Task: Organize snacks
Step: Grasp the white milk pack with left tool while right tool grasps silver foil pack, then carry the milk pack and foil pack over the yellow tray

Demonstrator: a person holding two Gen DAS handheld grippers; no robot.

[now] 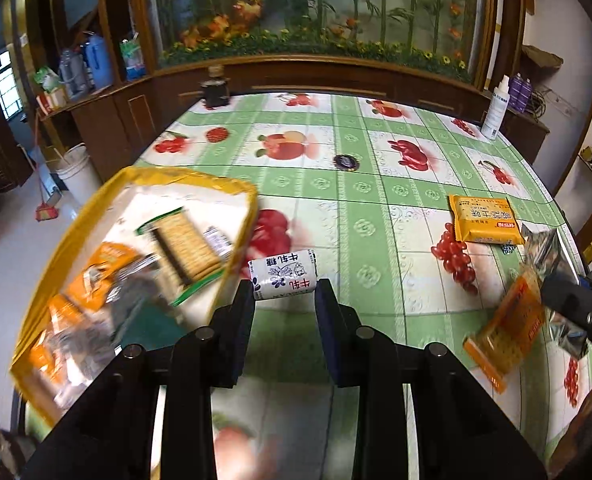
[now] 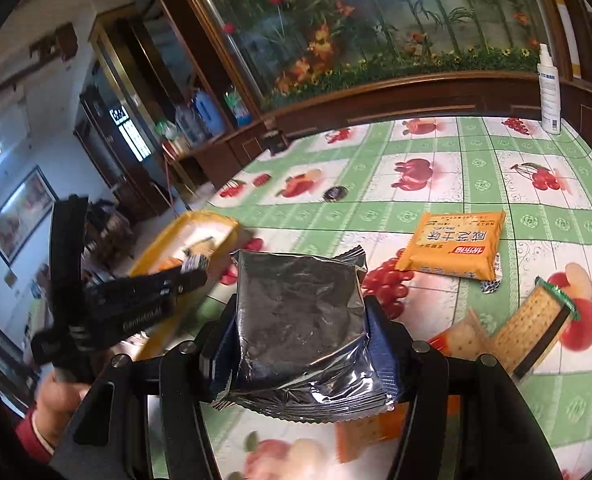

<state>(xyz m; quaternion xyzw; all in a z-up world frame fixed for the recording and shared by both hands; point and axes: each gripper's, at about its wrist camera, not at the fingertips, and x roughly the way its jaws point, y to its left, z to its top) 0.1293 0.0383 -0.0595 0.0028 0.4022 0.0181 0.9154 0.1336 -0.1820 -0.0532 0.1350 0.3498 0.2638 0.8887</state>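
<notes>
left gripper [image 1: 284,292]: fingers [image 1: 238,320] parted about as wide as the candy roll; nothing is clamped between them.
milk candy roll [image 1: 283,275]: white wrapper with blue print, lying crosswise on the tabletop [image 1: 375,208] right at the tips of the left fingers; whether the pads touch its ends cannot be told.
yellow-rimmed clear bag [image 1: 132,272]: to the left of the left fingers, blurred, its mouth toward the candy roll; cracker packs and orange packets show through its wall.
right gripper [image 2: 301,320]: fingers [image 2: 379,344] closed on the silver foil packet [image 2: 299,320], one pad on each side edge; the packet stands up between them and hides the fingertips.
orange cracker packet [image 2: 453,246]: flat on the tabletop, ahead and to the right of the right fingers, apart from them.
green-edged cracker pack [image 2: 535,332]: lying at a slant on the tabletop to the right of the right fingers.
orange biscuit packet [image 2: 369,434]: on the tabletop beneath the right fingers, partly hidden by the foil packet.
left gripper, seen from the right wrist: to the left of the right fingers, just in front of the bag's yellow rim.
white spray bottle [image 2: 548,92]: upright near the far right edge of the tabletop, well beyond both pairs of fingers.
dark round lid [image 1: 345,161]: flat on the tabletop, well ahead of the left fingers.
</notes>
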